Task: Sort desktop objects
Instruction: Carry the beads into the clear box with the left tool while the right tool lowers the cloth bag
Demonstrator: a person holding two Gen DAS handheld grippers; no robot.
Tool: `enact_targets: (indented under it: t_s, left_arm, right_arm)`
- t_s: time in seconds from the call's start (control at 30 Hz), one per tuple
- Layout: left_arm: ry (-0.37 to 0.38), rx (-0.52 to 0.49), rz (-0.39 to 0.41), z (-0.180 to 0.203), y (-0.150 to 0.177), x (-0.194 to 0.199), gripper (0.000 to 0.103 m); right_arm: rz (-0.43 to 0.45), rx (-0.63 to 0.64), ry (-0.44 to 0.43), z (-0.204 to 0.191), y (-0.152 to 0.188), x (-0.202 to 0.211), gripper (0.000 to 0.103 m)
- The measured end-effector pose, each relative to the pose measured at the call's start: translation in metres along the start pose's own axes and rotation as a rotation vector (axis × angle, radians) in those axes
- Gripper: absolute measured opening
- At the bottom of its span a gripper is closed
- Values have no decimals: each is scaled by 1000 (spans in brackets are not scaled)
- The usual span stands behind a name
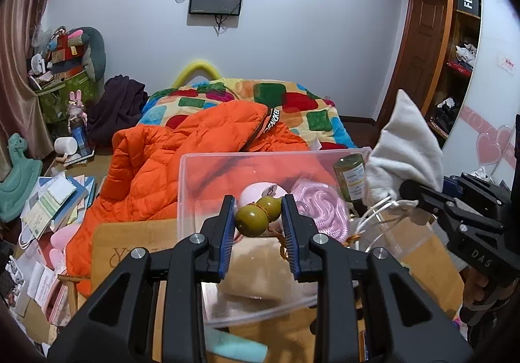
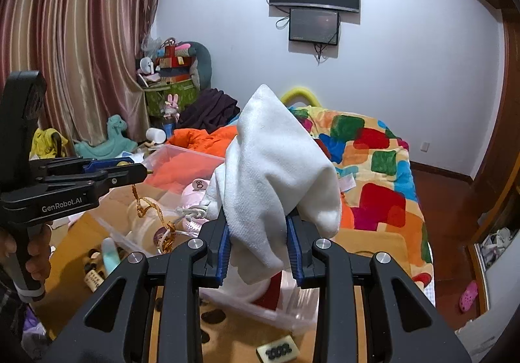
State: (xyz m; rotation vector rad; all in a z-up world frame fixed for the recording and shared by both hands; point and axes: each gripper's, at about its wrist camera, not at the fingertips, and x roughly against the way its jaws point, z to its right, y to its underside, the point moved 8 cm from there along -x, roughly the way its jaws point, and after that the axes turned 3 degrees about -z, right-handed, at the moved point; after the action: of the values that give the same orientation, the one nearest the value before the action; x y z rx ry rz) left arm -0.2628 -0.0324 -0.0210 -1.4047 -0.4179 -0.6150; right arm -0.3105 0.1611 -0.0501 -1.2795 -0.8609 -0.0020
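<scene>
Holding two things at once, I am carrying both toward the clear plastic bin (image 1: 191, 187) just ahead of my fingers. My left gripper (image 1: 258, 216) is clamped on a small olive-green gourd (image 1: 258, 215), its two smooth, glossy bulbs pinched between the ribbed blue pads, with a braided amber cord (image 2: 143, 200) dangling beneath it. My right gripper (image 2: 260, 246) is closed on a white cloth pouch (image 2: 276, 161), soft and nubbly, which is standing up in a limp peak above the jaws while its white drawstring (image 1: 380, 210) is trailing toward the bin.

To do this well, I am judging that the gourd needs a steady squeeze, since its rounded, slick skin could roll out sideways; the hanging cord and the drawstring should clear the bin's rim before I let go, or they may snag and drag things out.

Beyond my left fingers, inside the bin, a pink coiled rope (image 1: 321, 210), a pale pink rounded object (image 1: 256, 192) and a green-lidded glass jar (image 1: 351, 174) are lying close together. Past the bin, a puffy orange quilted jacket (image 1: 182, 154) is spreading over the bed.
</scene>
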Motion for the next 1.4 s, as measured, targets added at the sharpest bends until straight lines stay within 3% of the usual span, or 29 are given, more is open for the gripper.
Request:
enact_targets:
  t_s: [0.27, 0.63, 0.93, 0.97, 1.03, 1.07, 1.2, 1.3, 1.4]
  left_arm:
    - [-8, 15, -45, -7, 8, -24, 28]
    - [-31, -8, -77, -5, 17, -40, 31]
    - [-33, -13, -74, -3, 19, -33, 36]
    - [-30, -9, -72, -3, 18, -32, 37]
    - [-25, -7, -67, -3, 18, -27, 53]
    - [-23, -9, -62, -2, 17, -25, 57]
    - [-32, -33, -38, 5, 15, -12, 60]
    - [-47, -47, -17, 9, 15, -2, 74]
    - [-63, -62, 1, 12, 15, 7, 77]
  right_arm:
    - [-70, 4, -28, -4, 16, -32, 27]
    - [-91, 13, -16, -2, 23, -39, 33]
    - [-91, 50, 29, -5, 26, -34, 50]
    - [-85, 50, 34, -4, 26, -32, 54]
    - [-70, 49, 43, -3, 25, -26, 58]
    - [-62, 48, 47, -3, 25, -22, 60]
    - [-32, 46, 65, -3, 23, -8, 66]
    - [-22, 33, 66, -2, 23, 1, 67]
    - [-18, 12, 64, 0, 24, 10, 70]
